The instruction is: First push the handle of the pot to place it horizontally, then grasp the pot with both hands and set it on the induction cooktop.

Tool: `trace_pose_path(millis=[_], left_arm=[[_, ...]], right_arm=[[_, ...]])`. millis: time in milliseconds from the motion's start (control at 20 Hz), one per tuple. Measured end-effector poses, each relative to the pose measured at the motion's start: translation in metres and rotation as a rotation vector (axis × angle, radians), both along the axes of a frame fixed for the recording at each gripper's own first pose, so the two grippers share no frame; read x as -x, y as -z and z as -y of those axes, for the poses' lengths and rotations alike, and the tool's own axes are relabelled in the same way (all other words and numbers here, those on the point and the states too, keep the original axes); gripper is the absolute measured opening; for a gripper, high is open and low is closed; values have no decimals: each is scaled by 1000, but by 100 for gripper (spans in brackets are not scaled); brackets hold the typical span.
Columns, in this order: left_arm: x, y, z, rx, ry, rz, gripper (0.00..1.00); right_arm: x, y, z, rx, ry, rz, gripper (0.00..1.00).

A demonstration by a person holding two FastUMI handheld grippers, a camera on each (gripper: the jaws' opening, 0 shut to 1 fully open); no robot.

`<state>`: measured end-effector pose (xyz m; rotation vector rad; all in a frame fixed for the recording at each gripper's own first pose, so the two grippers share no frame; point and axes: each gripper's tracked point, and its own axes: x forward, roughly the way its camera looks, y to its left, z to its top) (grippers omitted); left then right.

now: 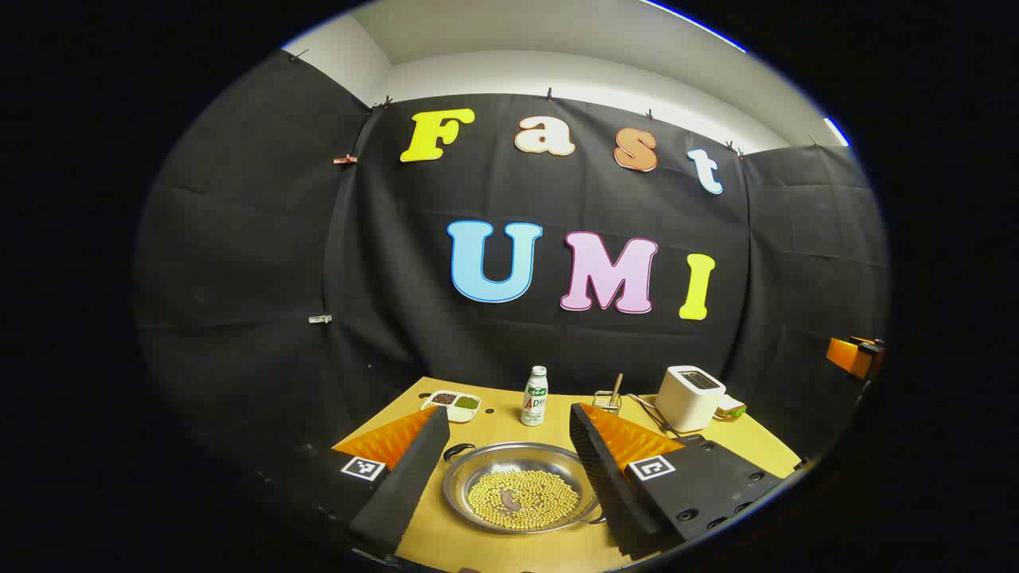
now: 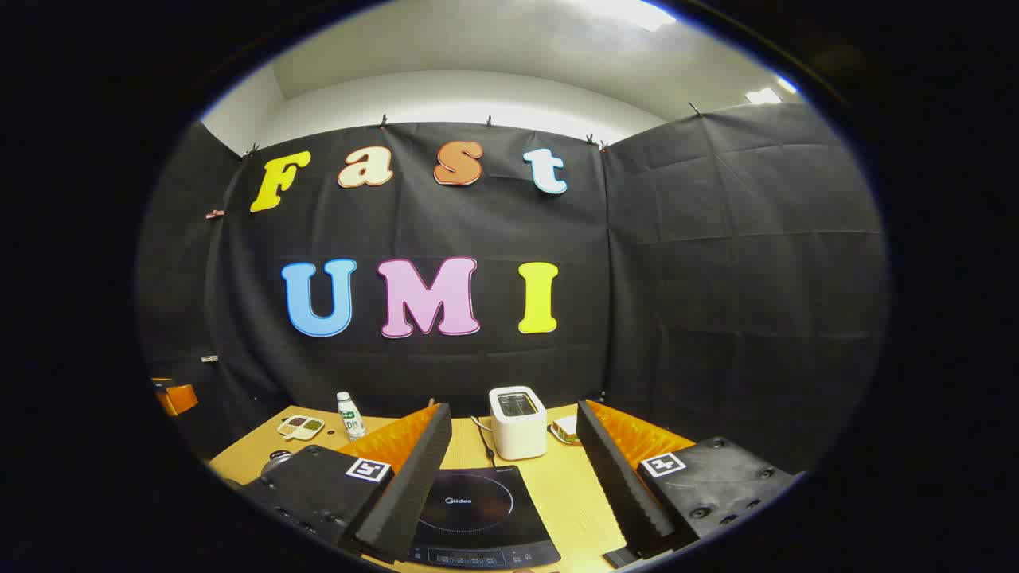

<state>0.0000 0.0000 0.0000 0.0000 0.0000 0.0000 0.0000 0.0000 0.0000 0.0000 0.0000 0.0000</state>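
A shallow steel pot (image 1: 519, 492) holding yellow beans and a small dark piece sits on the wooden table, straight ahead between the fingers of my left gripper (image 1: 509, 458), which stands open above the table's near side. A dark side handle (image 1: 456, 450) shows at the pot's far left rim. In the right gripper view a black induction cooktop (image 2: 478, 513) lies flat on the table between the fingers of my right gripper (image 2: 516, 461), also open and holding nothing.
A white toaster (image 1: 689, 396) (image 2: 517, 422) stands at the back, with its cord running forward. A small drink bottle (image 1: 536, 395) (image 2: 349, 415), a two-part dish of beans (image 1: 452, 404) (image 2: 300, 426) and a small glass with a stick (image 1: 609, 398) line the table's far edge.
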Motion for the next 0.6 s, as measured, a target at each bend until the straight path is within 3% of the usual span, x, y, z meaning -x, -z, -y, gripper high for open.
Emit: trace_pose_path(millis=[600], left_arm=[[3,21,-12,-20,1,-40,95]], right_arm=[[1,5,-18,12,-28,-23,98]])
